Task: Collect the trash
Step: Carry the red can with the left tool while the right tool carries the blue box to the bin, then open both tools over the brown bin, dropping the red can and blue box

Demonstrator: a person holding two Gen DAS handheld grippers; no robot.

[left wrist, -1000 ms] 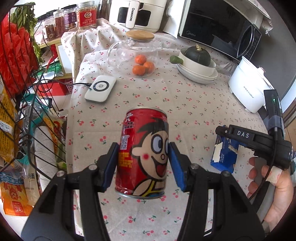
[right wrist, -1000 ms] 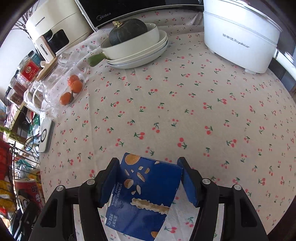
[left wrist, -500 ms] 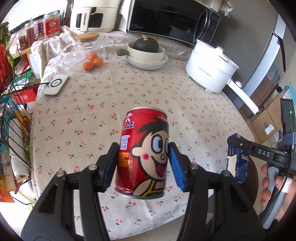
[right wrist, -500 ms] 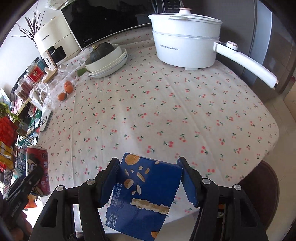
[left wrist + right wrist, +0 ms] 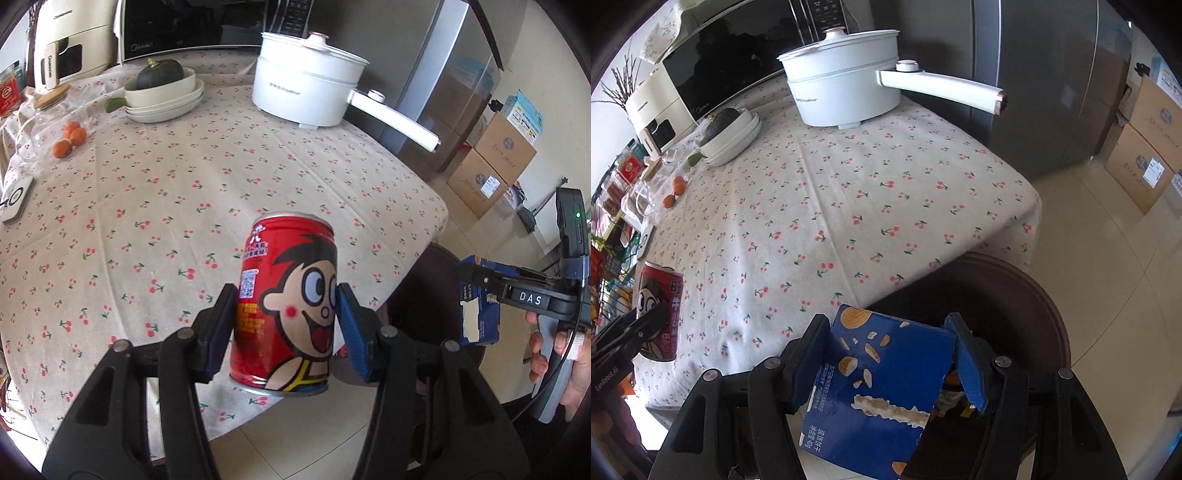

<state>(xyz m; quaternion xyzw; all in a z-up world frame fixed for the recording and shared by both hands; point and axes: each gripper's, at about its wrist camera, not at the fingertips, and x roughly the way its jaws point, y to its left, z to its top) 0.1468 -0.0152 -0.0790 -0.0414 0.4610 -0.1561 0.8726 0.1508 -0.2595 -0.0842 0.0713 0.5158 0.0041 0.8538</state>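
My left gripper point(image 5: 282, 325) is shut on a red drink can point(image 5: 290, 295) with a cartoon face, held upright over the table's near edge. The can also shows in the right wrist view point(image 5: 659, 314). My right gripper point(image 5: 892, 363) is shut on a torn blue snack box point(image 5: 882, 384), held above a dark round bin point(image 5: 1027, 325) beside the table. Some wrappers lie in the bin under the box. In the left wrist view the right gripper point(image 5: 491, 284) holds the blue box point(image 5: 478, 317) at the far right.
The table with a cherry-print cloth point(image 5: 849, 206) carries a white electric pot point(image 5: 846, 92) with a long handle, stacked bowls with a dark squash point(image 5: 162, 88), a glass jar with oranges point(image 5: 55, 129) and a white pad point(image 5: 14, 199). Cardboard boxes point(image 5: 491, 166) stand on the floor.
Both grippers have pulled back from the table and swung right with their loads. The blue box now hangs over the dark bin, and the can is at the table's edge.
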